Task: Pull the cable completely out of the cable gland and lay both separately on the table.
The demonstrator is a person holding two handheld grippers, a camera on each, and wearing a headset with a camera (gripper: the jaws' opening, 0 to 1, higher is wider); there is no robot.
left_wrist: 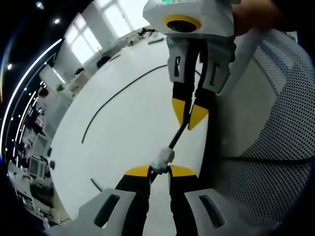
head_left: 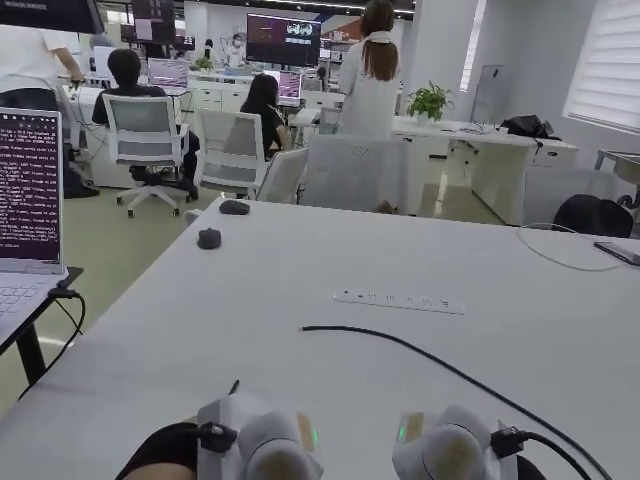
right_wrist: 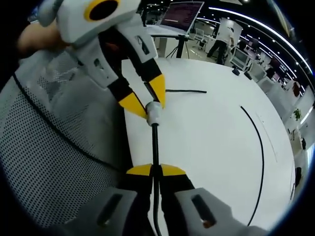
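Note:
The white cable gland (left_wrist: pixel 162 160) sits between the yellow tips of my left gripper (left_wrist: pixel 160 171), which is shut on it. A black cable (left_wrist: pixel 178 133) runs out of the gland to my right gripper (left_wrist: pixel 189 114), which comes in from above and is shut on it. In the right gripper view, my right gripper (right_wrist: pixel 156 170) clamps the black cable (right_wrist: pixel 155 145). The cable leads up to the gland (right_wrist: pixel 153 112), held by the left gripper (right_wrist: pixel 147 101). Both grippers hover just above the near edge of the white table (head_left: pixel 300 290).
A long black cable (head_left: pixel 440 368) lies curved across the table, with a short black piece (right_wrist: pixel 184 91) nearby. A white power strip (head_left: pixel 398 300) and two mice (head_left: pixel 209 238) lie farther back. A laptop (head_left: pixel 25 190) stands at the left. People and office chairs are beyond.

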